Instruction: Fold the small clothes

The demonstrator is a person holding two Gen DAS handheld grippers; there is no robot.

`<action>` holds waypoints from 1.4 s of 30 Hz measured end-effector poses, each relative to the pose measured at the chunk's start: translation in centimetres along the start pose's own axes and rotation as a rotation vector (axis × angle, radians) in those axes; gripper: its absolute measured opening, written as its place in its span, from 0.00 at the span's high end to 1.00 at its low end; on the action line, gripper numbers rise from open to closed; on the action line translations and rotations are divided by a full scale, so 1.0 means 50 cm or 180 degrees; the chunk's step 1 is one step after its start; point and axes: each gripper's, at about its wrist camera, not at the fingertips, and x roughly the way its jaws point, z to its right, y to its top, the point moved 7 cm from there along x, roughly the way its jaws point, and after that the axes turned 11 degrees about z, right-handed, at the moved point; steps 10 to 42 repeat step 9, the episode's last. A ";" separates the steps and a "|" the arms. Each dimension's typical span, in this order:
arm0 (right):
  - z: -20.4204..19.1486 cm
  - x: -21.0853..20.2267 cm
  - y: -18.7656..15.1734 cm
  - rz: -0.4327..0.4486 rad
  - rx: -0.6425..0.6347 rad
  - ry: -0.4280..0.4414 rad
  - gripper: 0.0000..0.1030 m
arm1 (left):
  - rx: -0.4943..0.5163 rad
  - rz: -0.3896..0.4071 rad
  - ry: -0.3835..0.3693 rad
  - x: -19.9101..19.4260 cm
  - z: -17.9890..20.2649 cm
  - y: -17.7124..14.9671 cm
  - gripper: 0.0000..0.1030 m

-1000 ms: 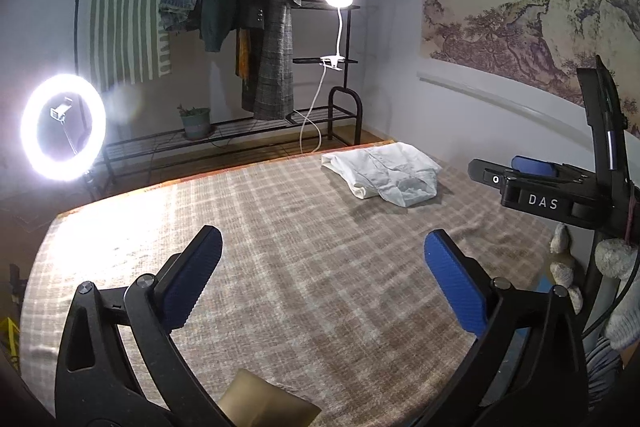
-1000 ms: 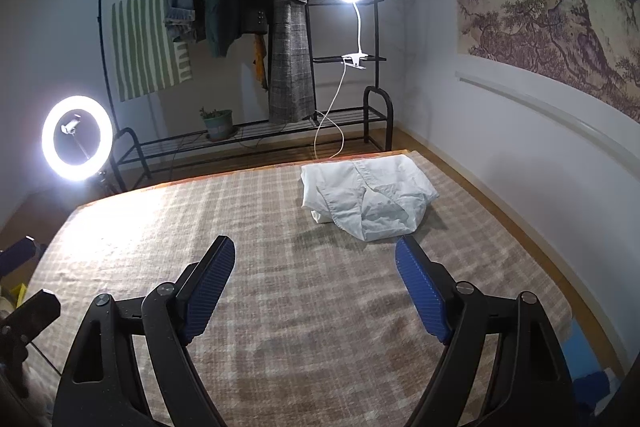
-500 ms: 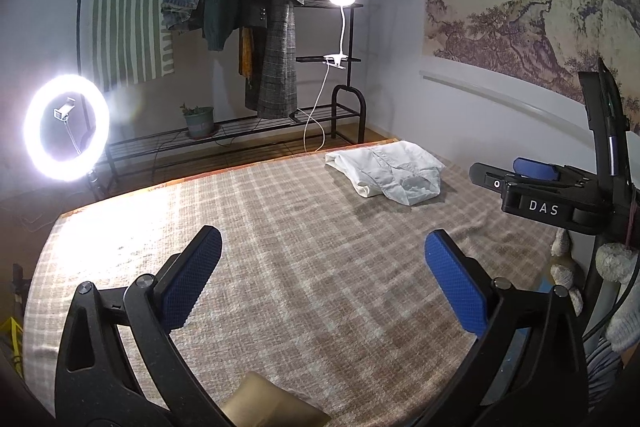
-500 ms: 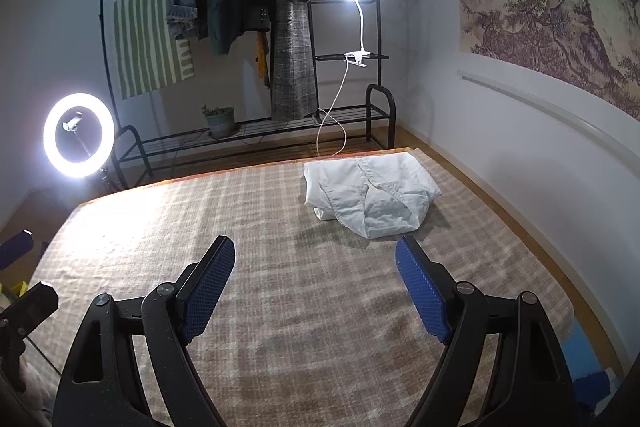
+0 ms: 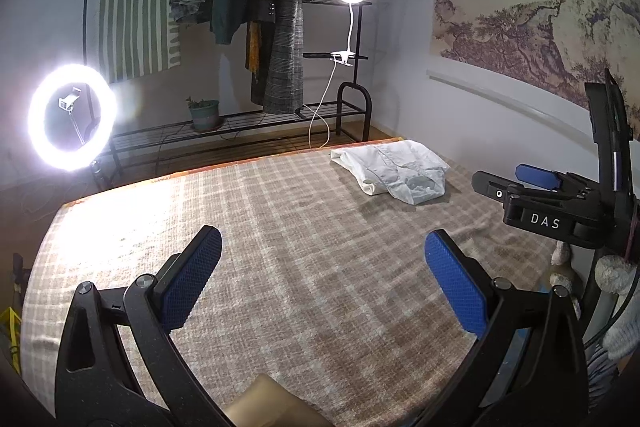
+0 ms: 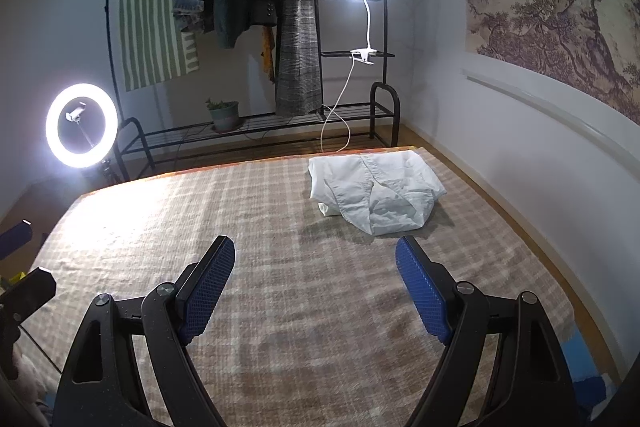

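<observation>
While both tools hang over it, plaid-covered bed (image 6: pixel 280 227) fills lower view. Clothes rack (image 6: pixel 280 27) with hung coats stands beyond far edge; ring light (image 6: pixel 82 125) glows at left of rack. White garment (image 6: pixel 376 191) lies crumpled at far right part of bed, well apart from both tools. Left gripper (image 5: pixel 320 279): jaws spread wide, nothing between blue pads. Right gripper (image 6: pixel 316 283): jaws likewise wide apart, holding nothing.

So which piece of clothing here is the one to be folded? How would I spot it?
Look at the plaid-covered bed, then its far right corner near the clothes rack. The crumpled white garment lies there, the only pale clothing on the bed; the dark coats all hang on the rack.
</observation>
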 end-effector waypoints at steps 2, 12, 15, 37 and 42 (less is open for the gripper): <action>0.000 0.000 0.000 -0.0004 0.0005 0.0001 0.20 | -0.0020 -0.0009 0.0022 0.001 -0.001 0.000 0.00; -0.004 0.000 -0.001 -0.0007 0.0018 0.0006 0.20 | -0.0074 -0.0001 0.0105 -0.002 -0.005 0.001 0.00; -0.004 0.000 -0.001 -0.0007 0.0018 0.0006 0.20 | -0.0074 -0.0001 0.0105 -0.002 -0.005 0.001 0.00; -0.004 0.000 -0.001 -0.0007 0.0018 0.0006 0.20 | -0.0074 -0.0001 0.0105 -0.002 -0.005 0.001 0.00; -0.004 0.000 -0.001 -0.0007 0.0018 0.0006 0.20 | -0.0074 -0.0001 0.0105 -0.002 -0.005 0.001 0.00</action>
